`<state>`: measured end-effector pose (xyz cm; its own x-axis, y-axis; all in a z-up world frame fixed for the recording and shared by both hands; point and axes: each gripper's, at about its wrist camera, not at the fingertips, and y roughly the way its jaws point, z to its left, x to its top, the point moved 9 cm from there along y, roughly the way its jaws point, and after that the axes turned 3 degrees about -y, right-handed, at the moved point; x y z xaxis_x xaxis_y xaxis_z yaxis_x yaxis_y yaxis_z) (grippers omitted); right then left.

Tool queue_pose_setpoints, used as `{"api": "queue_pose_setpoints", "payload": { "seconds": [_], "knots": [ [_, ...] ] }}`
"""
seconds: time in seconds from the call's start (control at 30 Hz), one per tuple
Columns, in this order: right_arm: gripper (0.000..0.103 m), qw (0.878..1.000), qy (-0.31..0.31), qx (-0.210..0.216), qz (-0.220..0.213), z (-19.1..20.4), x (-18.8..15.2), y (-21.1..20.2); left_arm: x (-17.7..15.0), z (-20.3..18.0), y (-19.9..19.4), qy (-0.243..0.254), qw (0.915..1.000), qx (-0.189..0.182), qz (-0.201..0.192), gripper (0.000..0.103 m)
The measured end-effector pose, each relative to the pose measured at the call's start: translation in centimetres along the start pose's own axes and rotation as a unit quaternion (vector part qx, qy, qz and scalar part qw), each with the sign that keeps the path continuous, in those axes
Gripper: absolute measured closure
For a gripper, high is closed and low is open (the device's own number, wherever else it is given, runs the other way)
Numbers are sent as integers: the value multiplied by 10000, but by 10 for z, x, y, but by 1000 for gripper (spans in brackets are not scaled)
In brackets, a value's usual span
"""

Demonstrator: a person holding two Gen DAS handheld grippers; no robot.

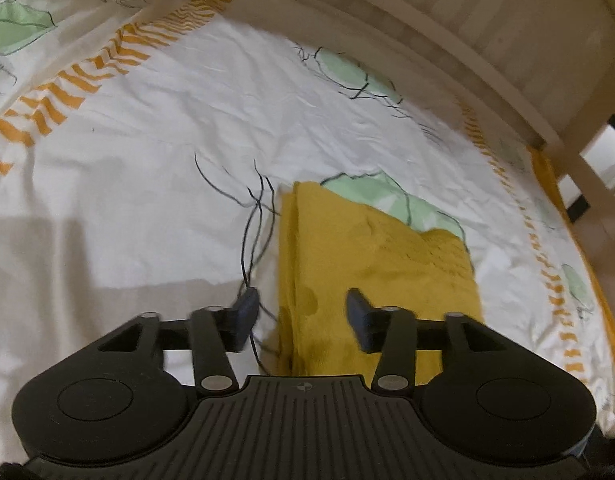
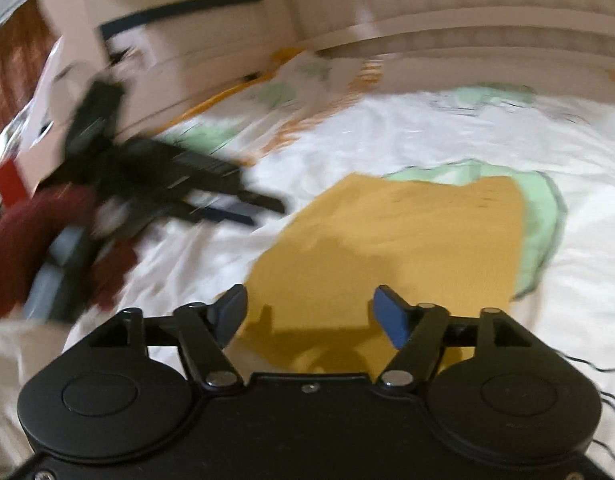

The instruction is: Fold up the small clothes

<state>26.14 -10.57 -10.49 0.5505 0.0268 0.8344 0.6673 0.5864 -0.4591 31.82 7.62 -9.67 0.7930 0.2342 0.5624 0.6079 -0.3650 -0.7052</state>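
We hover both grippers over yellow cloth (image 1: 371,264), folded on bed sheet (image 1: 155,168). Left gripper (image 1: 303,316) jaws part-open, empty; right gripper (image 2: 311,312) jaws wide, empty. Risk: careless regrasp catches sheet too, drags fold loose.

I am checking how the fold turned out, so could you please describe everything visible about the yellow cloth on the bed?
The yellow cloth is mustard coloured, soft and faintly textured, like knit or fleece. It lies flat and folded on the white printed bedsheet, with stacked layer edges showing along its left side in the left wrist view. It partly covers a green leaf print. Neither gripper holds it: the left gripper and right gripper both stand open above its near edge.
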Motion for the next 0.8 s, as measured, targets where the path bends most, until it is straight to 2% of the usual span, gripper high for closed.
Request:
{"api": "queue_pose_setpoints", "payload": {
  "seconds": [0.1,0.13,0.27,0.37,0.47,0.6,0.7,0.8],
  "knots": [
    [25,9979,580,-277,-105,-30,10,-2,-12,1,-4,-88,9999,-81,89,42],
    [24,9961,806,-327,-147,-43,13,-2,-16,2,-4,-105,9998,-117,152,42],
    [20,9883,1415,-540,-203,-84,24,7,-32,4,8,-186,9978,-210,603,40],
    [19,9842,1674,-568,-99,-104,25,18,-44,7,19,-169,9952,-305,912,30],
    [18,9815,1870,-402,58,-116,21,31,-47,6,24,-90,9957,-297,878,26],
    [18,9724,2326,-18,172,-126,13,50,-48,0,29,-162,9951,-453,867,13],
    [17,9701,2422,148,109,-128,11,55,-48,-6,35,-126,9950,-454,884,9],
    [11,9682,2475,354,56,-127,15,57,-48,-15,43,-236,9933,-655,926,8]
  ]
}}
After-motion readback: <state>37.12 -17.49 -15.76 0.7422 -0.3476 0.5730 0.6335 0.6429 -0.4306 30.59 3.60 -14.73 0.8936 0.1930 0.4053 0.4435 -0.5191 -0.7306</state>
